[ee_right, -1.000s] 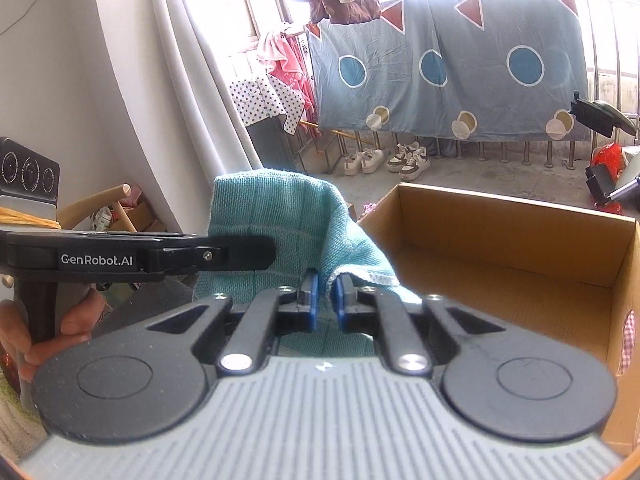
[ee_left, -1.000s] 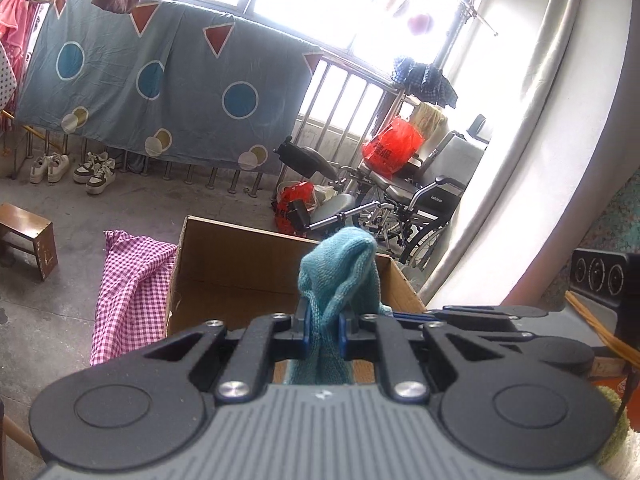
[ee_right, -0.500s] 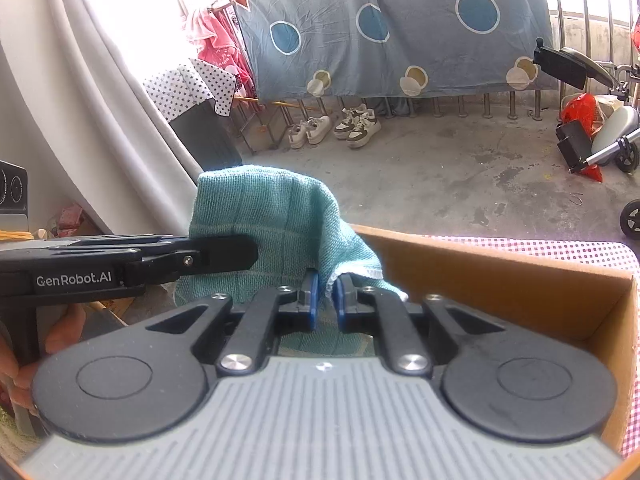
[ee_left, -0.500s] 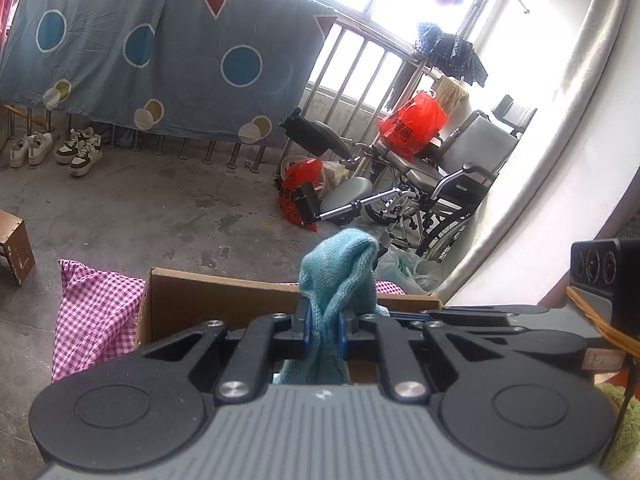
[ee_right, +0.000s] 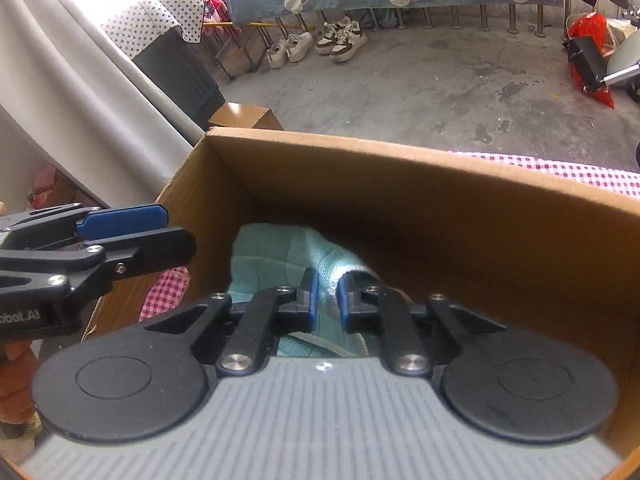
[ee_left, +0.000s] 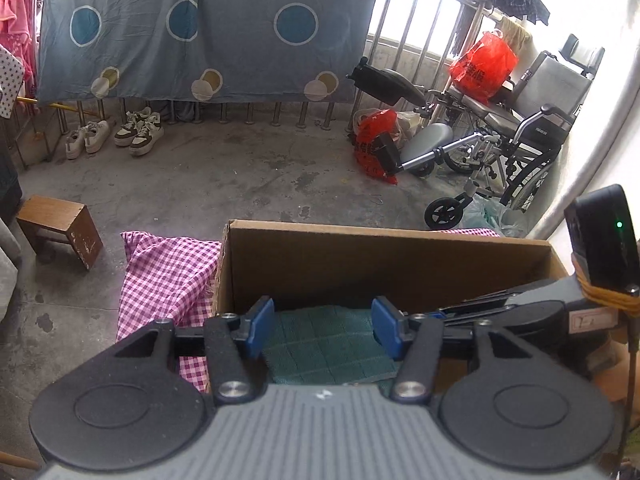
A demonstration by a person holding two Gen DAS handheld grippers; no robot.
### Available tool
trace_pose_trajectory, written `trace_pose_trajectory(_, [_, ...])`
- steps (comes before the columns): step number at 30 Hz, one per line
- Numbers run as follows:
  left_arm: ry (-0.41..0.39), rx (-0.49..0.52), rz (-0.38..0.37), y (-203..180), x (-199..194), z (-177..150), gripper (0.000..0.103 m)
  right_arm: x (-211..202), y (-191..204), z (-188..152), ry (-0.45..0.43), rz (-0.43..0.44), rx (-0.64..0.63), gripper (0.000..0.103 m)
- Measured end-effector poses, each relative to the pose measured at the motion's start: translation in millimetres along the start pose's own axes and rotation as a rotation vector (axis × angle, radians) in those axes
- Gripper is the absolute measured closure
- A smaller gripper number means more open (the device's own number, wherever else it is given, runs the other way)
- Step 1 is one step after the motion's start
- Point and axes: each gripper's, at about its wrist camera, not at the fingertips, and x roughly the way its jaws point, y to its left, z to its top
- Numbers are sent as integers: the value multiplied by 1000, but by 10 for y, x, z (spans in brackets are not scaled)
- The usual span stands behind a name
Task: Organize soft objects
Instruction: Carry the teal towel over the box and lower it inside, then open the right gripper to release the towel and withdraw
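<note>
A teal knitted cloth (ee_left: 328,344) (ee_right: 280,248) lies in the open cardboard box (ee_left: 384,234) (ee_right: 400,148). My left gripper (ee_left: 323,326) hovers over the box's near edge. Its jaws are opening, and the blue pads stand wide apart, touching nothing, with the cloth flat below them. In the right wrist view the left gripper (ee_right: 178,230) sits at the box's left wall. My right gripper (ee_right: 328,300) reaches down into the box. Its jaws are starting to open, and a fold of the teal cloth is still between the pads.
The box stands on a pink checked cloth (ee_left: 168,272) spread on the concrete floor. A wooden stool (ee_left: 60,220) is to the left, with shoes (ee_left: 116,132) under a hung blue sheet (ee_left: 200,28). A wheelchair (ee_left: 520,140) stands at the right and a grey curtain (ee_right: 60,100) by the box.
The left gripper has let go of the teal cloth and spread its jaws. Both grippers have dropped toward the box, and the cloth, held up before, now lies inside it.
</note>
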Motion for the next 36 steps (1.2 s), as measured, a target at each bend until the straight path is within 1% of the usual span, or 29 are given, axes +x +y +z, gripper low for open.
trace_pose_trajectory(1, [-12, 4, 9, 1, -55, 2, 39, 80, -19, -6, 24, 12, 26, 90])
trace_pose_trajectory(2, [-26, 10, 14, 0, -135, 7, 37, 183, -15, -33, 57, 28, 54, 86])
trace_pose_trajectory(3, [-34, 9, 14, 5, -204, 8, 35, 222, -21, -38, 84, 38, 77, 74])
trace_pose_trajectory(4, [-40, 3, 12, 12, -294, -3, 31, 217, -18, -45, 93, 36, 95, 66])
trace_pose_trajectory(5, [-50, -6, 4, 33, -421, -16, 28, 149, 8, -53, 81, 33, 101, 64])
trace_pose_trajectory(7, [-70, -27, -5, 91, -671, -75, 16, -70, 93, -55, 43, 40, 81, 53])
trace_pose_trajectory(8, [-83, -45, -3, 137, -837, -126, 15, -148, 132, -74, 38, 52, 80, 50])
trace_pose_trajectory(9, [-95, -59, 3, 179, -970, -176, 13, -281, 164, -86, 48, 90, 91, 45])
trace_pose_trajectory(10, [-114, -72, 11, 228, -1118, -245, 10, -333, 205, -113, 69, 120, 97, 43])
trace_pose_trajectory(12, [-153, -100, 45, 323, -1425, -434, 7, -371, 292, -202, 140, 154, 93, 41])
trace_pose_trajectory(14, [-174, -128, 74, 385, -1598, -608, 6, -230, 383, -326, 232, 141, 89, 40])
trace_pose_trajectory(15, [-179, -149, 91, 428, -1688, -725, 6, -114, 391, -397, 285, 123, 90, 41])
trace_pose_trajectory(16, [-176, -162, 101, 449, -1725, -806, 6, -4, 401, -433, 313, 92, 94, 41])
trace_pose_trajectory(18, [-169, -198, 123, 517, -1802, -1016, 6, 201, 386, -487, 343, 29, 98, 41])
trace_pose_trajectory(20, [-164, -232, 129, 613, -1853, -1236, 6, 369, 330, -482, 360, -7, 113, 47])
trace_pose_trajectory(21, [-159, -248, 131, 655, -1869, -1324, 6, 411, 339, -457, 357, -16, 118, 50])
trace_pose_trajectory(22, [-157, -258, 131, 681, -1877, -1383, 6, 401, 404, -382, 328, -11, 99, 58])
trace_pose_trajectory(23, [-159, -273, 130, 739, -1902, -1483, 6, 410, 460, -320, 313, -21, 84, 60])
trace_pose_trajectory(24, [-159, -286, 132, 776, -1914, -1542, 6, 424, 493, -279, 303, -31, 85, 66])
trace_pose_trajectory(25, [-162, -302, 134, 815, -1921, -1592, 6, 468, 526, -222, 304, -35, 98, 70])
trace_pose_trajectory(27, [-177, -327, 143, 925, -1946, -1699, 6, 557, 574, -152, 301, -30, 123, 75])
trace_pose_trajectory(29, [-187, -347, 159, 960, -1949, -1756, 6, 625, 633, -90, 285, -32, 134, 77])
trace_pose_trajectory(32, [-191, -365, 167, 1022, -1956, -1807, 6, 669, 727, 2, 238, -24, 155, 78])
trace_pose_trajectory(34, [-191, -370, 166, 1044, -1958, -1849, 6, 681, 772, 16, 208, -16, 168, 78])
trace_pose_trajectory(36, [-191, -371, 171, 1025, -1963, -1886, 6, 682, 799, -7, 201, -9, 181, 77])
